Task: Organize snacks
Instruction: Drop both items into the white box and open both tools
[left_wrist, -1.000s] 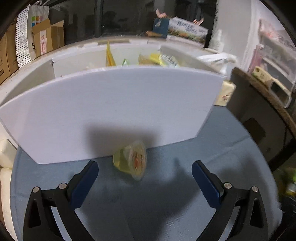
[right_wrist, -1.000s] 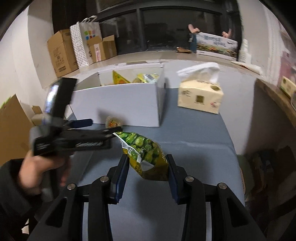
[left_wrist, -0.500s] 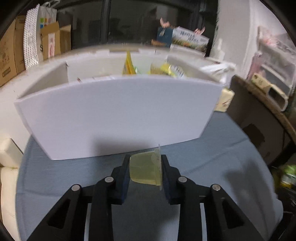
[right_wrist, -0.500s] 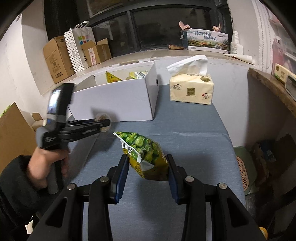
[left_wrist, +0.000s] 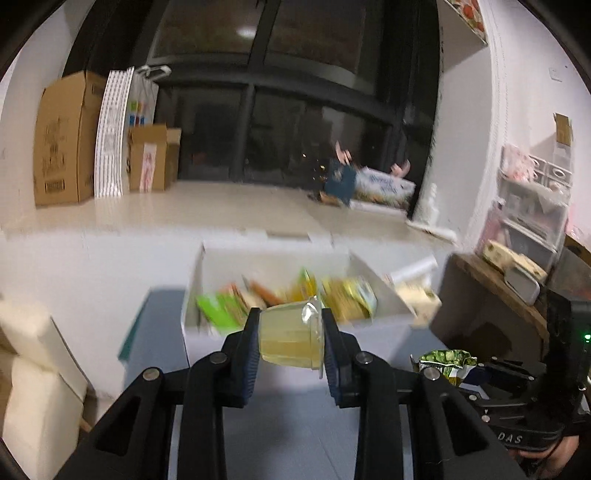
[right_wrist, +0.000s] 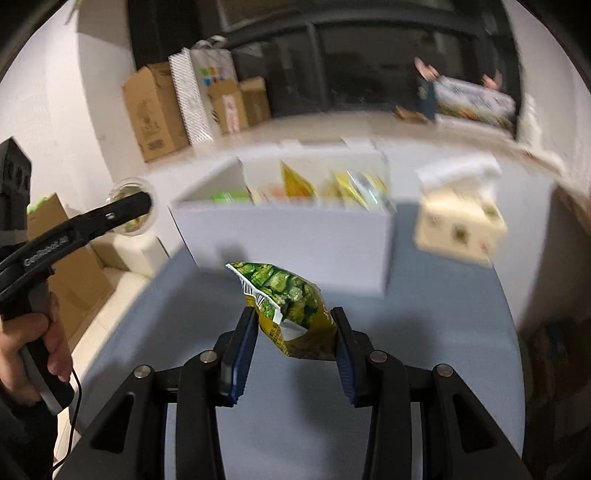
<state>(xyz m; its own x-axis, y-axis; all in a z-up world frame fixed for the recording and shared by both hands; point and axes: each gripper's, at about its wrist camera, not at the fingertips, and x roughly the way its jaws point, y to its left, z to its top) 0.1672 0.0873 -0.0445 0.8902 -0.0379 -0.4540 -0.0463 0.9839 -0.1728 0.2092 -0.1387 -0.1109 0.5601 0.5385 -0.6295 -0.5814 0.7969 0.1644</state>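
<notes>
My left gripper (left_wrist: 290, 338) is shut on a clear yellow jelly cup (left_wrist: 290, 341) and holds it in the air in front of the white box (left_wrist: 207, 334). The box holds several snack packets (left_wrist: 347, 297). In the right wrist view the left gripper (right_wrist: 129, 208) with the jelly cup (right_wrist: 125, 188) is high at the left, left of the white box (right_wrist: 288, 243). My right gripper (right_wrist: 295, 332) is shut on a green snack bag (right_wrist: 291, 310) above the blue-grey table (right_wrist: 295, 424). The bag also shows in the left wrist view (left_wrist: 445, 360).
A tissue box (right_wrist: 458, 221) stands right of the white box. Cardboard boxes (right_wrist: 159, 110) and a paper bag (right_wrist: 207, 88) line the ledge behind. A brown cabinet (left_wrist: 491, 295) is at the right. White cushions (left_wrist: 33, 369) lie left of the table.
My left gripper closed on the jelly cup and lifted it up off the table to above box height. My right gripper kept the green bag and rose toward the box.
</notes>
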